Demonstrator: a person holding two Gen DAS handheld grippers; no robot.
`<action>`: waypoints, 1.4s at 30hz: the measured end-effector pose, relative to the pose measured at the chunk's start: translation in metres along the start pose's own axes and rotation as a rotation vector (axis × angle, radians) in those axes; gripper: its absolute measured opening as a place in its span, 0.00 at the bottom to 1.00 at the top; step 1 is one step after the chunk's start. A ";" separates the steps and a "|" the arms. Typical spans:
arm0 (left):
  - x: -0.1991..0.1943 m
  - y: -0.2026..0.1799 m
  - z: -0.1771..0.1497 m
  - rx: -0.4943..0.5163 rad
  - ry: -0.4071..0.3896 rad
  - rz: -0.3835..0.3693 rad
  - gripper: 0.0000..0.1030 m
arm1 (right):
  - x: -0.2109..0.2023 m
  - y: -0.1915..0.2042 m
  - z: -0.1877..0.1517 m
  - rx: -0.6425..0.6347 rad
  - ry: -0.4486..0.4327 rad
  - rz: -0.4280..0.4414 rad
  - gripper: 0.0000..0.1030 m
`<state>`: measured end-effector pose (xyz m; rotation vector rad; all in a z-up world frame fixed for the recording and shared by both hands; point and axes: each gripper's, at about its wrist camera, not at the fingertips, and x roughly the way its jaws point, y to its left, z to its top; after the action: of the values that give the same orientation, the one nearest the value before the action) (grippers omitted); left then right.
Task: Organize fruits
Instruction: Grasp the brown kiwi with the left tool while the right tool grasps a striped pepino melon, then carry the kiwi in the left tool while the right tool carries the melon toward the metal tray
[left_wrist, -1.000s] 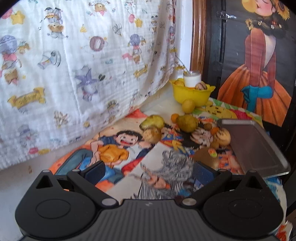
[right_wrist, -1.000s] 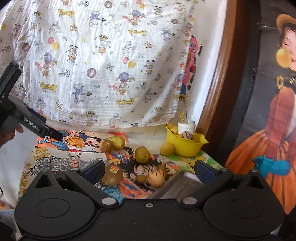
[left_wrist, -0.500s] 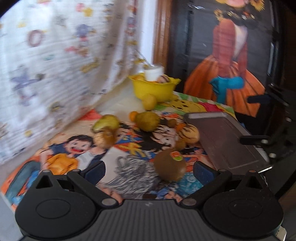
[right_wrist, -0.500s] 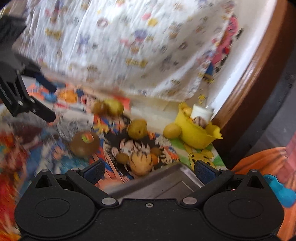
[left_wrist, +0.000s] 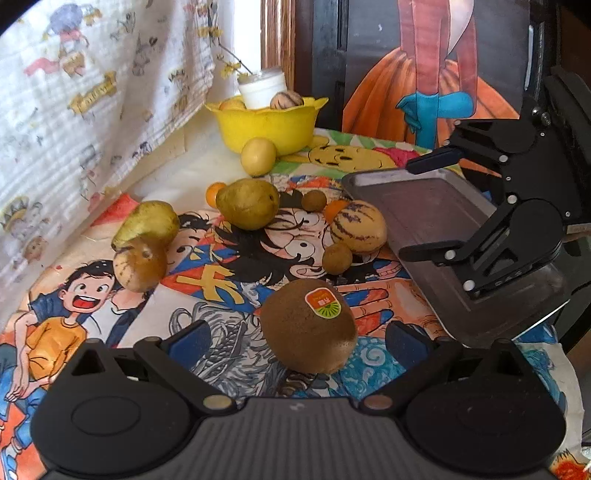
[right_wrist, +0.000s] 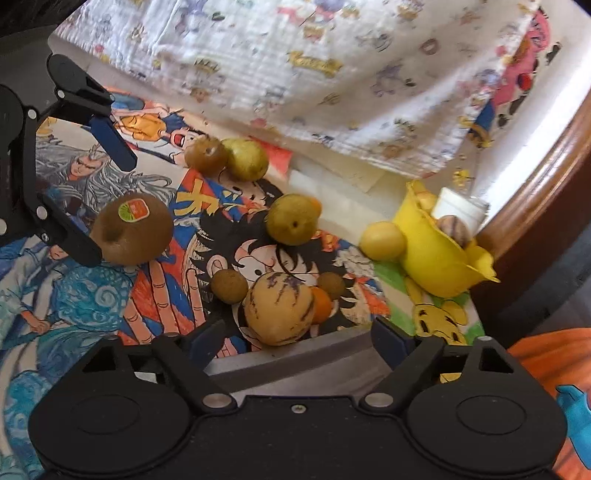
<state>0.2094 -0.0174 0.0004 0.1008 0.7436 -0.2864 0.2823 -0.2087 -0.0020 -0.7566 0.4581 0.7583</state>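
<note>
A brown kiwi (left_wrist: 308, 328) with a sticker lies on the cartoon cloth between the fingers of my left gripper (left_wrist: 297, 339). That gripper is open and its pads stand apart from the fruit. In the right wrist view, the left gripper (right_wrist: 109, 210) flanks the kiwi (right_wrist: 133, 229). My right gripper (right_wrist: 299, 339) hovers over the near rim of the grey tray (right_wrist: 295, 363). Its jaws are closing with nothing between them. A striped yellow melon (right_wrist: 279, 310) sits just past its fingertips. From the left wrist view, the right gripper (left_wrist: 406, 211) is above the tray (left_wrist: 436, 221).
A yellow bowl (left_wrist: 269, 125) at the back holds a white cup and fruit, with a yellow fruit (left_wrist: 258, 157) in front of it. Pears (left_wrist: 247, 203), small brown fruits (left_wrist: 337, 258) and small oranges (left_wrist: 214, 192) lie on the cloth. A patterned sheet hangs on the left.
Both grippers came down and closer to the fruit. The kiwi now lies between the left fingers. The right jaws have narrowed, and the striped melon is nearer to them.
</note>
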 end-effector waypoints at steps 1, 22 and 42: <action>0.003 0.000 0.001 -0.003 0.007 0.000 0.99 | 0.004 0.000 0.000 0.000 0.002 0.006 0.78; 0.025 0.007 0.001 -0.070 0.024 -0.034 0.72 | 0.039 0.007 -0.001 -0.031 -0.024 0.008 0.60; 0.009 0.009 -0.009 -0.143 0.014 -0.001 0.62 | 0.007 0.039 0.001 -0.052 -0.067 -0.034 0.52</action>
<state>0.2126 -0.0091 -0.0122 -0.0329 0.7756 -0.2332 0.2574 -0.1856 -0.0228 -0.7834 0.3651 0.7636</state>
